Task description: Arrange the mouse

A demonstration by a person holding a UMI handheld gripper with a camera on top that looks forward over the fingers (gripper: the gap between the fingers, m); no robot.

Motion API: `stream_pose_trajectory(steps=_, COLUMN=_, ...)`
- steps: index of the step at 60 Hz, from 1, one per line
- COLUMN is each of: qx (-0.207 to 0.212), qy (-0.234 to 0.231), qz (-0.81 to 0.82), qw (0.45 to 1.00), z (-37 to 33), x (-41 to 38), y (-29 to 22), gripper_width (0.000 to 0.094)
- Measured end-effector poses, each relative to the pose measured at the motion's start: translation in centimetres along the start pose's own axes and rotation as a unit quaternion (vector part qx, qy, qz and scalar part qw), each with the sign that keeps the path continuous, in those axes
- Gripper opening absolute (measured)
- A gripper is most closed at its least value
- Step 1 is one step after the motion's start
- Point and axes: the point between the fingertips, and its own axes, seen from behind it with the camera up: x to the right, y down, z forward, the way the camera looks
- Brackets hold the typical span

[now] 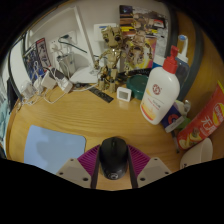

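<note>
Two fingers of our gripper [113,172] are reaching forward over a wooden desk [100,118], and we are seeing a black mouse [113,156] sitting between them, its rear toward us. The purple pads [90,160] are lying close along both flanks of the mouse, yet we cannot tell whether they are pressing on it or standing a little apart, nor whether the mouse is resting on the desk. Just left of the fingers a light blue mat [50,146] is lying flat on the wood. Beyond the mouse, to the right, a white pump bottle [161,92] with an orange label is standing upright, and near it colourful packets [200,122] are crowding the desk's right side. Farther back we are seeing a small white cube [124,94] and a dark remote [100,95] lying beside it. White cables and plugs [55,82] are trailing along the left, under a white wall, while assorted clutter [125,45] is piling up at the back.
</note>
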Motion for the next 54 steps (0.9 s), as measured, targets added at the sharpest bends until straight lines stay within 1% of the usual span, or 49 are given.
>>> stream_pose_trajectory(steps=2, qx=0.0, qy=-0.001, qz=-0.002, qw=1.0, z=0.1, x=-0.1, y=-0.1, gripper_width=0.0469)
stream_pose_trajectory(steps=6, qx=0.001, qy=0.0, qz=0.002, qw=1.0, z=0.1, x=-0.1, y=-0.2, gripper_width=0.0435)
stream_pose_trajectory(steps=8, qx=0.003, qy=0.0, qz=0.001, qw=1.0, z=0.1, x=-0.1, y=-0.2, gripper_width=0.0394)
stream_pose_trajectory(steps=9, qx=0.005, qy=0.0, qz=0.004, qw=1.0, z=0.1, x=-0.1, y=-0.2, gripper_width=0.0394)
stream_pose_trajectory(steps=12, qx=0.009, qy=0.002, qz=0.01, qw=1.0, z=0.0, x=-0.1, y=-0.2, gripper_width=0.0328)
stream_pose_trajectory(steps=17, qx=0.013, qy=0.01, qz=0.012, qw=1.0, z=0.0, x=0.0, y=-0.2, gripper_width=0.0317)
stream_pose_trajectory(steps=18, qx=0.014, qy=0.011, qz=0.013, qw=1.0, z=0.0, x=0.0, y=-0.3, gripper_width=0.0295)
stream_pose_trajectory(steps=22, qx=0.009, qy=0.021, qz=0.023, qw=0.999, z=-0.2, x=0.1, y=-0.1, gripper_width=0.0296)
stream_pose_trajectory(steps=25, qx=0.014, qy=0.028, qz=0.034, qw=0.999, z=-0.8, x=0.2, y=-0.6, gripper_width=0.0295)
stream_pose_trajectory(steps=29, qx=0.037, qy=0.04, qz=0.042, qw=0.998, z=-2.7, x=0.1, y=-2.7, gripper_width=0.0294)
stream_pose_trajectory(steps=35, qx=0.094, qy=0.052, qz=0.048, qw=0.993, z=-7.3, x=-1.1, y=-8.0, gripper_width=0.0294)
stream_pose_trajectory(steps=39, qx=0.132, qy=0.054, qz=0.053, qw=0.988, z=-10.7, x=-3.2, y=-11.7, gripper_width=0.0295)
stream_pose_trajectory(steps=43, qx=0.16, qy=0.043, qz=0.049, qw=0.985, z=-13.4, x=-5.8, y=-14.1, gripper_width=0.0295)
stream_pose_trajectory(steps=46, qx=0.173, qy=0.027, qz=0.049, qw=0.983, z=-14.8, x=-8.3, y=-15.2, gripper_width=0.0293)
stream_pose_trajectory(steps=50, qx=0.178, qy=0.011, qz=0.048, qw=0.983, z=-15.8, x=-12.2, y=-15.3, gripper_width=0.0294)
stream_pose_trajectory(steps=54, qx=0.171, qy=0.002, qz=0.035, qw=0.985, z=-15.3, x=-15.2, y=-14.6, gripper_width=0.0295)
